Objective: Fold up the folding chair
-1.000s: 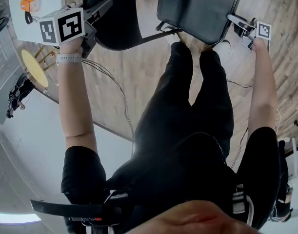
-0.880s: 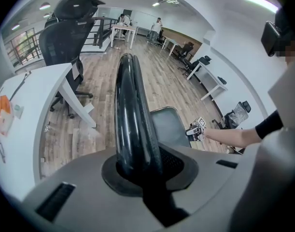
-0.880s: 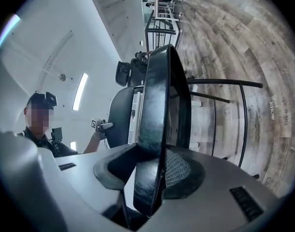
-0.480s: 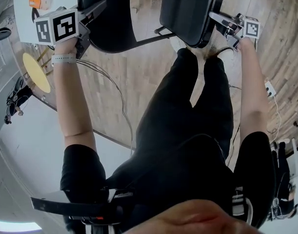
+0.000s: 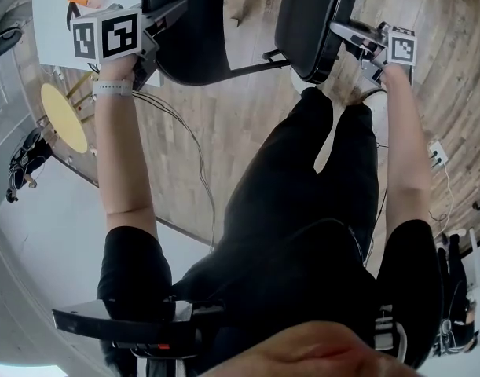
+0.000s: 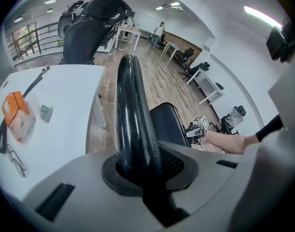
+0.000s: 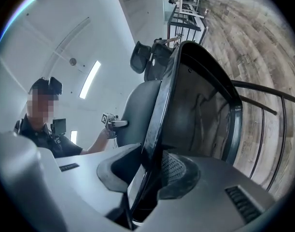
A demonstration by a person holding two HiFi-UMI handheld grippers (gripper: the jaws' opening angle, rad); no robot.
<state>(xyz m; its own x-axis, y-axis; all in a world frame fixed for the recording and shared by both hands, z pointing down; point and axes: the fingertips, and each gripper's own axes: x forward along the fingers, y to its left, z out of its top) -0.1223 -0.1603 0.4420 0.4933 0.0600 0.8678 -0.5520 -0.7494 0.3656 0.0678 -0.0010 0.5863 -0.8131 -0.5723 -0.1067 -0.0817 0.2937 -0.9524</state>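
This is an open-plan office. A long wood-plank floor [image 6: 157, 76] runs away down the room, lined with white desks [image 6: 127, 33] and black swivel chairs [image 6: 188, 57], and a person [image 6: 160, 30] stands among them at the far end. Strip lights [image 6: 263, 16] are set in the white ceiling, and a metal railing [image 6: 21, 42] borders one side. Close by, a white desk [image 6: 65, 105] carries a pair of glasses [image 6: 14, 161] and a small orange box [image 6: 17, 122], with a high-backed office chair [image 6: 84, 33] behind it. Cables [image 5: 188, 144] trail over the floor.
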